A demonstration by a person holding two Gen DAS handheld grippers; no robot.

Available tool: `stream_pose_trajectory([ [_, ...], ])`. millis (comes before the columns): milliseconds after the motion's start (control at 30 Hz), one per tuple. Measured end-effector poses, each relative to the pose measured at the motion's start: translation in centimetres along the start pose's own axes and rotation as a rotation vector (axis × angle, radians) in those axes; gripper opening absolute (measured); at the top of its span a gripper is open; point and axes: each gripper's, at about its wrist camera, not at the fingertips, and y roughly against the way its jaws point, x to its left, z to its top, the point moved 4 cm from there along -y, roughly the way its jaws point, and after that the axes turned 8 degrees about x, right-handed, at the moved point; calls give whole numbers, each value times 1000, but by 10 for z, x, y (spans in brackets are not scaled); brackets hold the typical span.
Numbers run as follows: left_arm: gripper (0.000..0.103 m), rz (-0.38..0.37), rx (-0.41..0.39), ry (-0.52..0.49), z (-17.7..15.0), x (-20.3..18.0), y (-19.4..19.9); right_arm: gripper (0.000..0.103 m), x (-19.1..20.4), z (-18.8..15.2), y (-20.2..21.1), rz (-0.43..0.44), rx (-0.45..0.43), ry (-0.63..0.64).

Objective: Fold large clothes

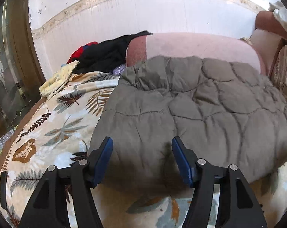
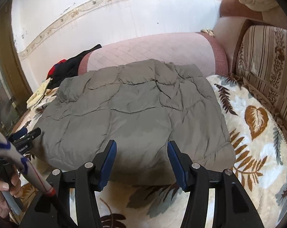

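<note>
Both claws sit right up front, the left claw (image 1: pixel 142 145) and right claw (image 2: pixel 141 148) each spread apart with nothing between the blue pads (image 1: pixel 106 155). Just past them a grey quilted jacket (image 2: pixel 135 112) lies folded on the leaf-print blanket (image 2: pixel 257 133) (pink bolster (image 2: pixel 152 51) behind it). Dark clothes (image 1: pixel 103 55) are piled at the far left.

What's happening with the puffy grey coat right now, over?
Left gripper and right gripper both open, empty. Grey quilted jacket lies folded on leaf-print blanket. Nothing in the way.
</note>
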Motion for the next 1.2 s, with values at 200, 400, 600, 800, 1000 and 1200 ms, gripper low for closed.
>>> stream_pose_trajectory([
  [200, 65, -17, 90, 12, -5, -2, -26, 60, -5, -5, -40, -26, 121, -31],
  [400, 67, 12, 91, -11, -9, -6, -27, 61, -7, -10, -55, -44, 172, -41],
  [600, 66, 17, -5, -7, -3, -6, 2, 60, 9, -2, -24, -37, 63, -7],
  [800, 66, 41, 34, -25, -7, -8, -10, 60, 39, -1, -26, -10, 45, 76],
  [1000, 72, 70, 65, -54, -13, -10, -22, 62, 52, -15, -59, -43, 147, 125],
  [1200, 72, 84, 26, -50, -11, -9, -14, 62, 50, -10, -40, -4, 97, 112],
])
